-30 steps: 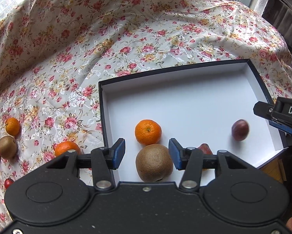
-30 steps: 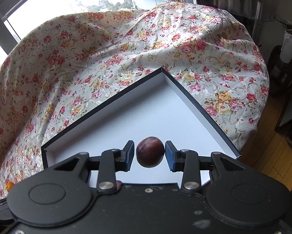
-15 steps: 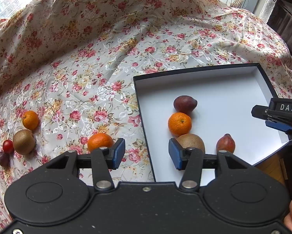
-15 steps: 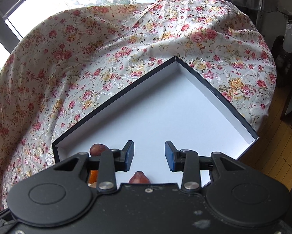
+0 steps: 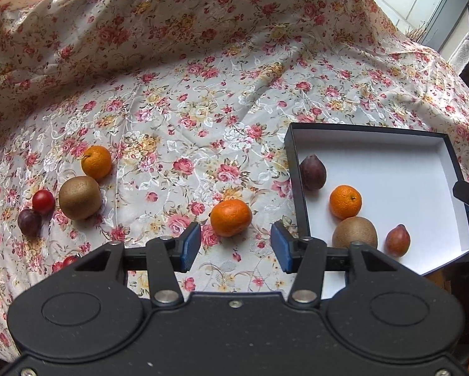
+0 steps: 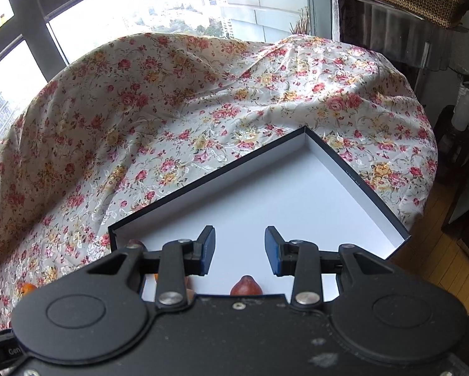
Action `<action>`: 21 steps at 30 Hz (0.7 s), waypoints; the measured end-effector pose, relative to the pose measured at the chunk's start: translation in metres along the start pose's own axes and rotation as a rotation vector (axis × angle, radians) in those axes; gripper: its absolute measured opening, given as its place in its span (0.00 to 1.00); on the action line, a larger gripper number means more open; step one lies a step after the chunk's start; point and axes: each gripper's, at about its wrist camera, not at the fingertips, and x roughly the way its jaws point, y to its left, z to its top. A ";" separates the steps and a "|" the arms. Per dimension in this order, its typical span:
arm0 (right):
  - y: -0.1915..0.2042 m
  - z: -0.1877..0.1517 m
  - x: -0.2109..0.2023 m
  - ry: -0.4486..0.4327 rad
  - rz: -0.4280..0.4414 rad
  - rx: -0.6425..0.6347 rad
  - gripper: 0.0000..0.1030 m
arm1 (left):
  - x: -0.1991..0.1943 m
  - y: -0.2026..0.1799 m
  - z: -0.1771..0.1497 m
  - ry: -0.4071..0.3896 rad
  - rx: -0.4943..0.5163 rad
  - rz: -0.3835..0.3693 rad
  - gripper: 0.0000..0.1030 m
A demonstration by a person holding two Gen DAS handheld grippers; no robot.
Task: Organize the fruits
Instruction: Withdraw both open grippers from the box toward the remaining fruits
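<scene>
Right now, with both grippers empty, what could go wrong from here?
The box juts past the table edge at its near corner, so pressing there may tip it. The tangerine ahead of the open left gripper is round and could roll on the wrinkled tablecloth when nudged.

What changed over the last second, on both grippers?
The left gripper released the kiwi in the box and swung left toward the loose orange. The right gripper let go of the dark plum and lifted. Fruit on the cloth stayed put.
</scene>
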 end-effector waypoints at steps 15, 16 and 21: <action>0.015 -0.018 0.036 0.118 0.088 0.015 0.37 | 0.004 0.016 -0.001 0.015 -0.029 0.024 0.55; 0.013 -0.015 0.034 0.119 0.109 0.043 0.37 | 0.004 0.017 -0.001 0.012 -0.030 0.023 0.55; 0.009 -0.005 0.028 0.140 0.211 0.160 0.37 | 0.005 0.023 -0.005 0.020 -0.020 0.042 0.55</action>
